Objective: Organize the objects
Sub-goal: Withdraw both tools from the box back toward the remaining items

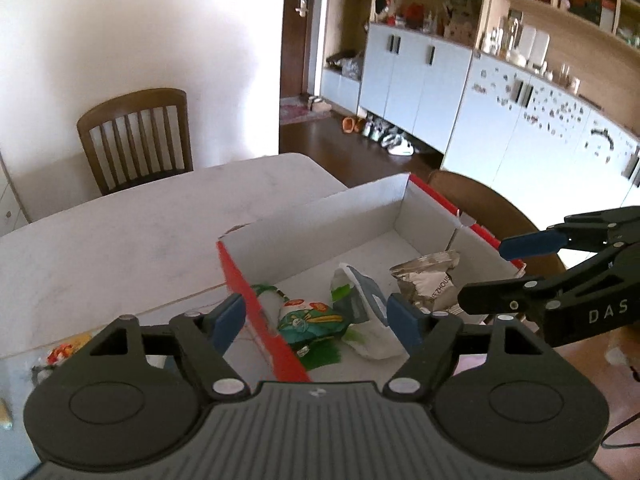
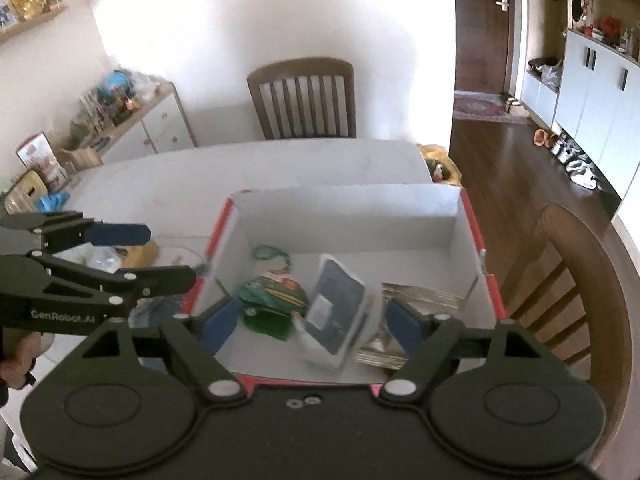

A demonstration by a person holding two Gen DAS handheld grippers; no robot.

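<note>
Left gripper [image 1: 316, 320] and right gripper [image 2: 308, 322] both wide open, empty, above red-edged box [image 2: 472, 216]. Green packet [image 2: 276, 294], blue-white pouch [image 2: 340, 308], silver bag [image 1: 428, 280] lie inside. Risk: snacks [image 1: 60, 354] left on surface [image 1: 120, 224]; low reach could clip box wall.

packets [image 2: 276, 300] in box [image 2: 344, 216] (on table [image 2: 280, 164])

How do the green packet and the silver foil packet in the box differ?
The green packet is printed in green with red and white markings; the silver foil packet is plain metallic and crinkled. The green packet lies toward the box's left side, the silver foil packet toward its right, with a blue-and-white packet between them. Both lie loose inside the box, held by neither gripper.
</note>
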